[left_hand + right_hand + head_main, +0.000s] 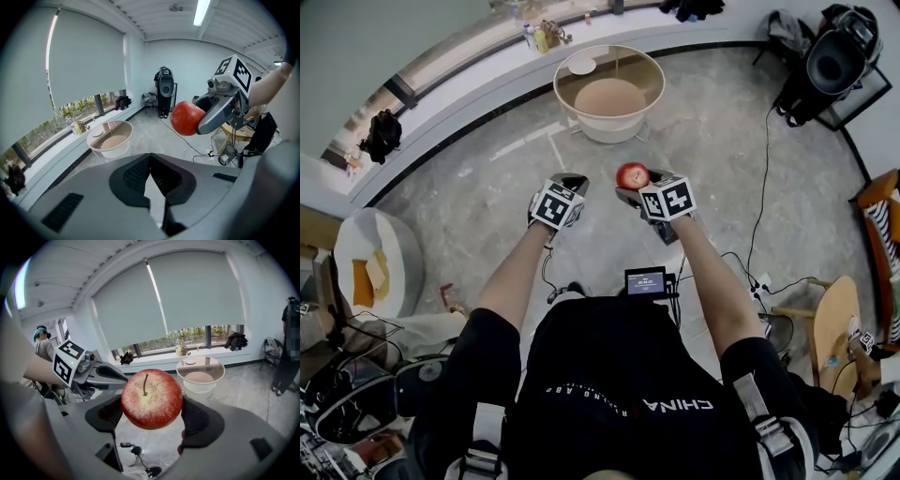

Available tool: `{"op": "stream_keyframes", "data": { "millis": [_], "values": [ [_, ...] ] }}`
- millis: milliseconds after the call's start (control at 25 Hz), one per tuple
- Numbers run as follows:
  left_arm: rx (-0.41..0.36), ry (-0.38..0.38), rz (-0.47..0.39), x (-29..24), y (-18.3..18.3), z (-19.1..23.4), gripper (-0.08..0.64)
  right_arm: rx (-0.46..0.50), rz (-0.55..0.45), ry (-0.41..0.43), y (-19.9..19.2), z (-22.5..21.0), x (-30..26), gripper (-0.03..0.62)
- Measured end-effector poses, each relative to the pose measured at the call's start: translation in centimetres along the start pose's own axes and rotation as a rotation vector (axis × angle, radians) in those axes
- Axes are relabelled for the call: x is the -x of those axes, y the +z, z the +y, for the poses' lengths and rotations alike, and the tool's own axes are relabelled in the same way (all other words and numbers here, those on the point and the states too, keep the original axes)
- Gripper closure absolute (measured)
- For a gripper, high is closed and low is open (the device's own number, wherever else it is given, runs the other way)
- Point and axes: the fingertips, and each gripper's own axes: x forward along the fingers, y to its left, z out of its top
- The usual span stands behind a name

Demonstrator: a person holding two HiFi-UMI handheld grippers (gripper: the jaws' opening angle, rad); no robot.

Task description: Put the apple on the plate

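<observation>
Grey speckled floor, bounded by a curved window ledge across the upper left of the head view. Round glass-topped table, upper centre, white base; small white plate on its glass near the far left rim. Apple, red, stem up, held in the air at frame centre, well short of the table and apart from the plate. Right gripper: jaws clamped on either side of the apple. Left gripper: just left of the right one, jaws pressed together with nothing between them. White armchair, left edge.
</observation>
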Motion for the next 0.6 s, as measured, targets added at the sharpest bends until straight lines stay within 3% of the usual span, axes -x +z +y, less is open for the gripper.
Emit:
{"op": "stream_keyframes", "data": {
  "millis": [160,280,600],
  "values": [
    [0.045,0.010,-0.011,-0.9,0.4,-0.6,0.541,-0.081,-0.045,0.060,-0.4,-1.4,0.0,0.190],
    [0.038,0.017,0.017,-2.0,0.1,-0.1,0.541,-0.058,-0.016,0.055,-0.9,-2.4,-0.7,0.190],
    [0.077,-0.011,0.013,-7.1,0.5,6.4,0.541,-0.079,0.009,0.037,2.0,-6.4,-6.2,0.190]
  ]
}}
